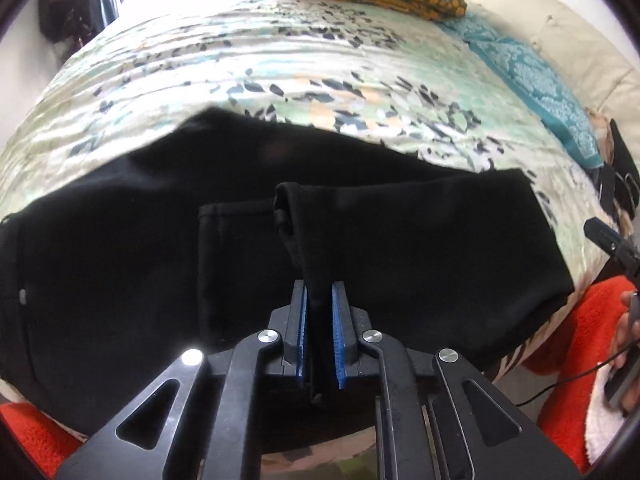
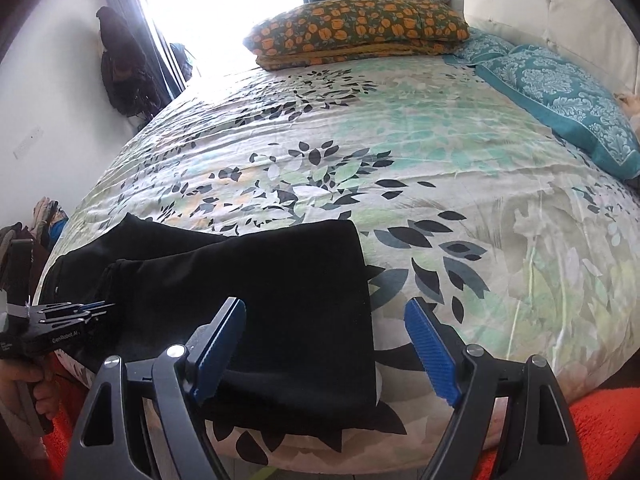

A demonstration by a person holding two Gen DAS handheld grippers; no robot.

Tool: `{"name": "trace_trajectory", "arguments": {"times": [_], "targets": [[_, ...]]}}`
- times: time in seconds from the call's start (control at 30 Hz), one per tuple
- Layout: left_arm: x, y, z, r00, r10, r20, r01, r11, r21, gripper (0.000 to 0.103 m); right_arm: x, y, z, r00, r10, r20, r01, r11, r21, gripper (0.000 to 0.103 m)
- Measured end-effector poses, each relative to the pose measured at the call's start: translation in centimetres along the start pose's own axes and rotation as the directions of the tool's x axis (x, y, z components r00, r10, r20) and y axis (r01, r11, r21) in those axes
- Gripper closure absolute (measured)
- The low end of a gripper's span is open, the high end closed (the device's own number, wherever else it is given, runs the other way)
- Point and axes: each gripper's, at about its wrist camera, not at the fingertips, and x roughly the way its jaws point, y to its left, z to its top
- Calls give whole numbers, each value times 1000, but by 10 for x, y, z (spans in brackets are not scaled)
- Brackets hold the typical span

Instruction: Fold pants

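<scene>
— Now, left gripper [image 1: 320, 320]: pinched tight on a raised ridge of the black pants [image 1: 400, 248], lifting it off the floral bedspread [image 1: 280, 60].
— And the right gripper [image 2: 324, 344]?
— Spread wide, empty, hovering over the folded edge near the bed's front. Angled down, both.
— Step in hand?
— Mid-fold, probably. Next: grab that edge, carry across together.

Both cameras ride low behind their tools at the bed's [image 2: 400, 140] near edge, looking steeply down and across it. The left view sits close over the black pants [image 1: 400, 240]; the right sees them leftward. Both share the floral pillow [image 2: 360, 32].
</scene>
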Motion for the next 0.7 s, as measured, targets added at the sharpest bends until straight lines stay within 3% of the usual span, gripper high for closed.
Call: {"name": "trace_trajectory", "arguments": {"times": [0.07,0.17,0.23,0.3,0.4,0.43,0.5,0.57,0.63,0.7], "targets": [[-18,10,2,999,1,41,-1,1000,-10,93,-9,-1,2,999,-8,40,8,1000,-2,21],[-3,20,5,999,40,1,-40,999,-3,93,-5,-3,3,998,-52,36,52,999,-5,15],[20,19,-2,994,87,-65,-86,996,21,92,9,-1,1,997,-72,-27,71,997,-25,15],[25,18,-10,992,113,-62,-111,993,33,90,28,11,-7,989,-87,-118,76,993,-95,15],[23,19,-7,990,128,-60,-125,991,42,79,59,29,-33,947,-166,-275,104,968,-228,15],[22,24,-5,991,118,-63,-116,993,22,71,59,28,-37,950,-164,-266,105,970,-220,15],[11,40,-4,997,57,-56,-60,996,-60,66,53,24,-31,954,-163,-251,116,975,-192,15],[-6,60,-5,997,82,-10,-82,988,-128,33,36,25,-23,968,-182,-171,148,970,-193,15],[-22,82,-7,992,122,35,-113,976,-187,32,19,33,-18,984,-150,-94,127,967,-220,14],[-31,108,-8,992,113,47,-97,958,-269,32,12,44,-17,993,-109,-54,93,964,-248,14]]}}
